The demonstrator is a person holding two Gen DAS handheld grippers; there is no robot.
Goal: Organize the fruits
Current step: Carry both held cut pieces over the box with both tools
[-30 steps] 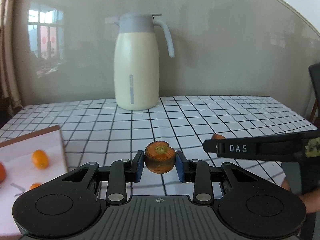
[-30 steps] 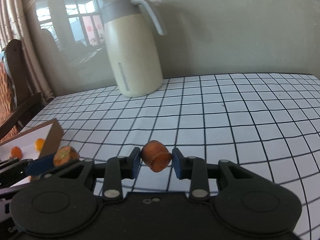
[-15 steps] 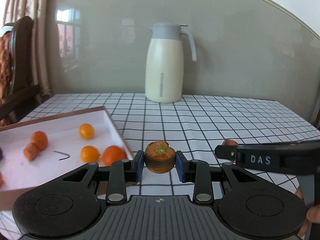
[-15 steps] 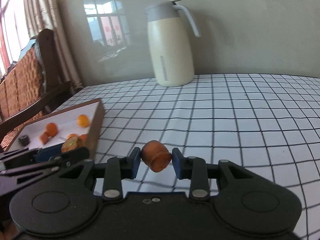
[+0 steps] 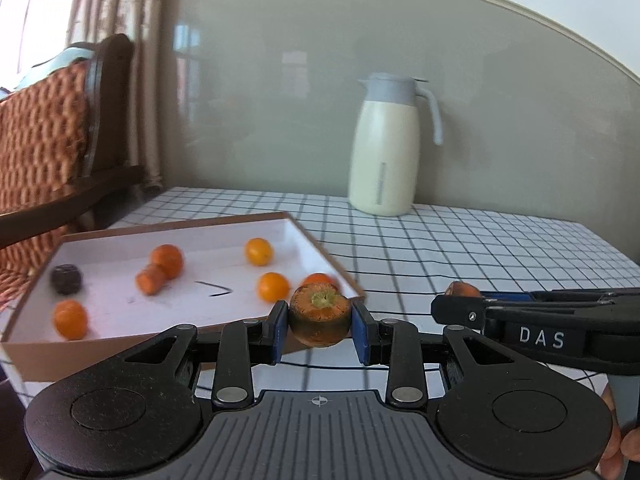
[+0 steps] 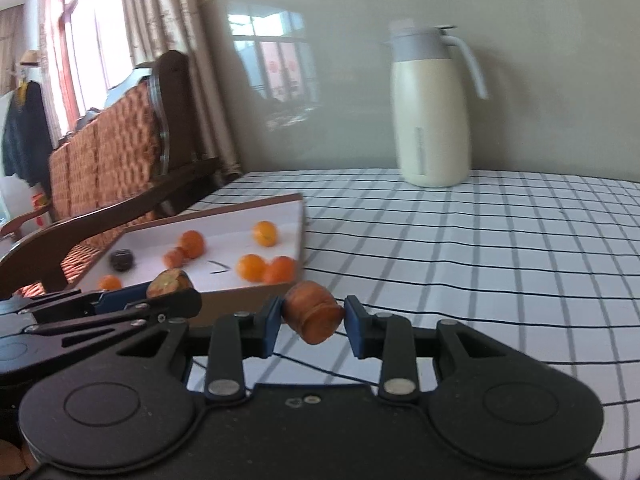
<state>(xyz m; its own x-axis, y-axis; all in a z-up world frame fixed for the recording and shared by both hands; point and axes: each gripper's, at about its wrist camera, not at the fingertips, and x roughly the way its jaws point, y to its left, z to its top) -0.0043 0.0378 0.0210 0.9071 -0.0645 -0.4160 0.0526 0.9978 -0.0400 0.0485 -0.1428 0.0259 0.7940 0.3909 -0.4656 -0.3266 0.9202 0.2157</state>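
Note:
My left gripper (image 5: 320, 326) is shut on a carrot top piece (image 5: 319, 314) with a green stem end, held above the table just right of the box's near corner. My right gripper (image 6: 310, 322) is shut on a carrot chunk (image 6: 313, 312) and is beside the left one; it shows in the left wrist view (image 5: 460, 300). A shallow brown box with a white floor (image 5: 120, 304) holds several oranges (image 5: 273, 287), a carrot piece (image 5: 150, 279) and a dark fruit (image 5: 66, 279). The box shows in the right wrist view (image 6: 240, 248).
A cream thermos jug (image 5: 386, 148) stands at the back of the checked tablecloth (image 5: 460, 256). A wooden chair with a woven orange back (image 6: 108, 152) stands left of the table. A curtain and window are behind it.
Both grippers have swung left with their carrot pieces. The box now fills the left of both views, and the jug has shifted right.

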